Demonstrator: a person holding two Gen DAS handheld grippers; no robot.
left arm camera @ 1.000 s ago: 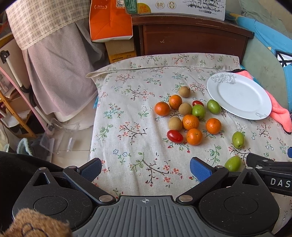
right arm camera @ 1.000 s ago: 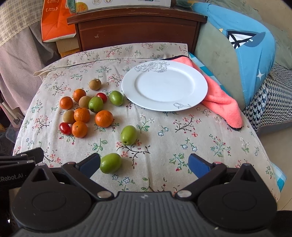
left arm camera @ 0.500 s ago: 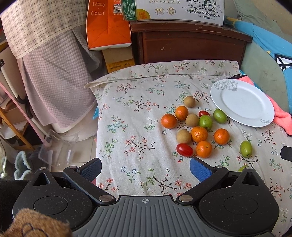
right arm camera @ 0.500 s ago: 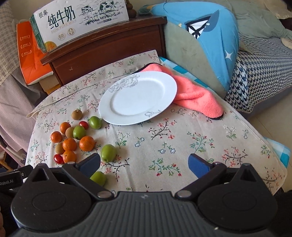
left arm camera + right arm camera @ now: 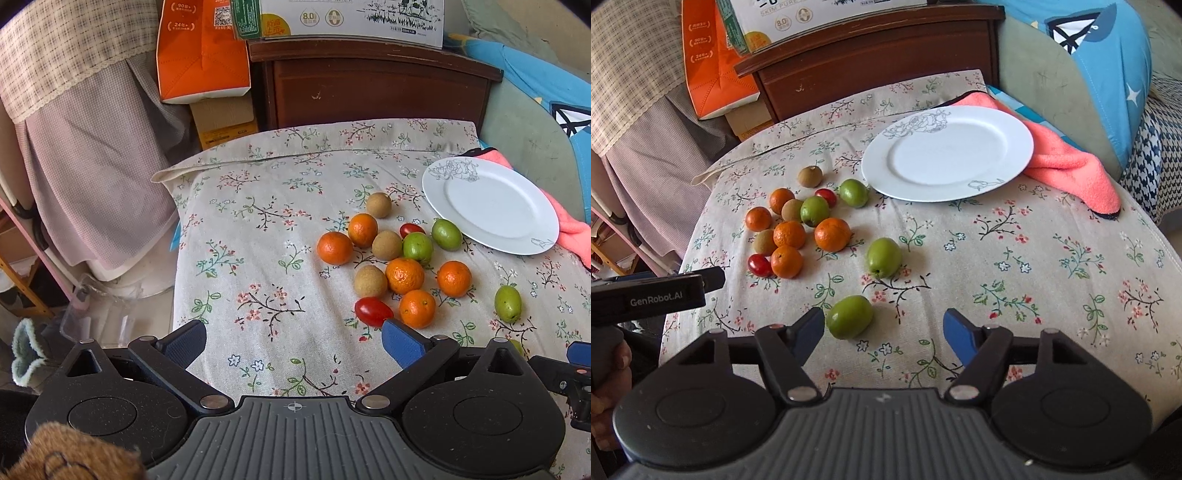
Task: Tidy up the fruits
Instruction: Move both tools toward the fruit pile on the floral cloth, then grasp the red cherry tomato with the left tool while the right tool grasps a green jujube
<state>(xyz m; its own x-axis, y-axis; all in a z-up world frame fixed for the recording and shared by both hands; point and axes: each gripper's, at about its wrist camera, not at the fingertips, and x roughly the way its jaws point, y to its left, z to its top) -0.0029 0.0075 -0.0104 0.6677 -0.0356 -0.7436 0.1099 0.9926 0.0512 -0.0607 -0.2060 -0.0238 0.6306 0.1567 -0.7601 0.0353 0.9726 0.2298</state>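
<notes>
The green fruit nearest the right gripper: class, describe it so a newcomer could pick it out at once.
Start at the white plate on the flowered cloth. Come toward the camera, past the fruit cluster, to the right gripper. The green fruit lies just inside its left finger, alone, unlike the other green ones further up the cloth.

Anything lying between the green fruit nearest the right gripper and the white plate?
In the right wrist view, one more green fruit sits between the nearest green fruit and the white plate; otherwise only bare floral cloth.
</notes>
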